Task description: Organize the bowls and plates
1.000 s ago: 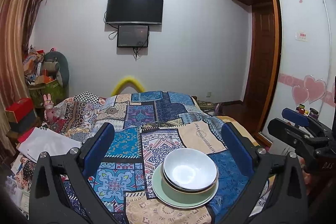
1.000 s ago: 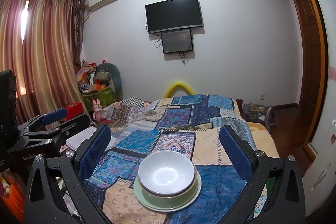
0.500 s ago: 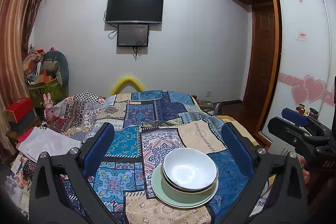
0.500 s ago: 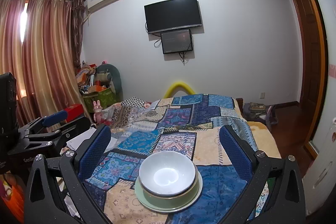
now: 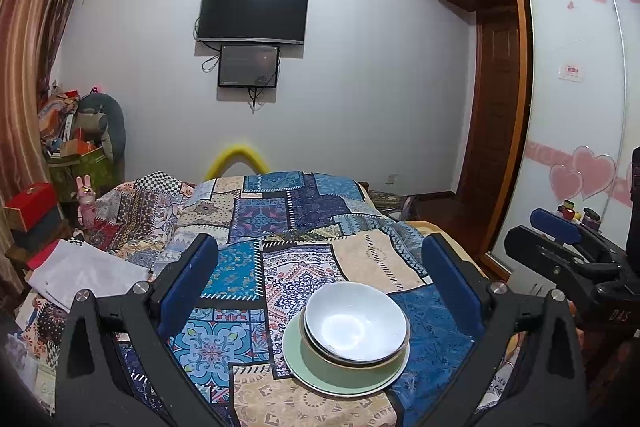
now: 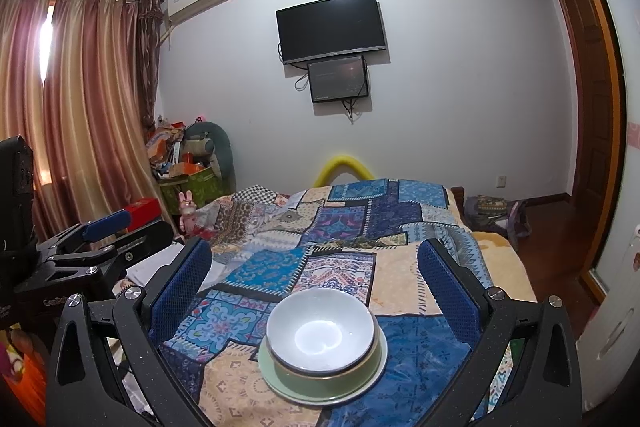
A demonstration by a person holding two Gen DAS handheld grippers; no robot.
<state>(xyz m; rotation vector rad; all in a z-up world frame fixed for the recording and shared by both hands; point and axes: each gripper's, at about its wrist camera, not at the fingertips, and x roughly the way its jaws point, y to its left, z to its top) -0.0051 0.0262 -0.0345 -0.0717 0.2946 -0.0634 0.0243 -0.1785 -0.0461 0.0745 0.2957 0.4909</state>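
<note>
A white bowl [image 5: 356, 323] sits nested in a second bowl on a pale green plate [image 5: 340, 381], on the patchwork bedspread [image 5: 280, 219]. My left gripper [image 5: 320, 275] is open and empty, held above and just behind the stack. In the right wrist view the same white bowl [image 6: 320, 331] and green plate [image 6: 360, 383] lie between the blue pads of my right gripper [image 6: 316, 275], which is open and empty too. Each gripper shows at the edge of the other's view.
A folded white cloth [image 5: 80, 275] lies on the bed's left side. Boxes and a cluttered bin [image 5: 76, 163] stand by the curtain. A wardrobe with sliding doors [image 5: 572, 107] is at the right. A TV [image 5: 254, 13] hangs on the far wall.
Both grippers have drifted very slightly; the stack of bowls and plate has not moved.
</note>
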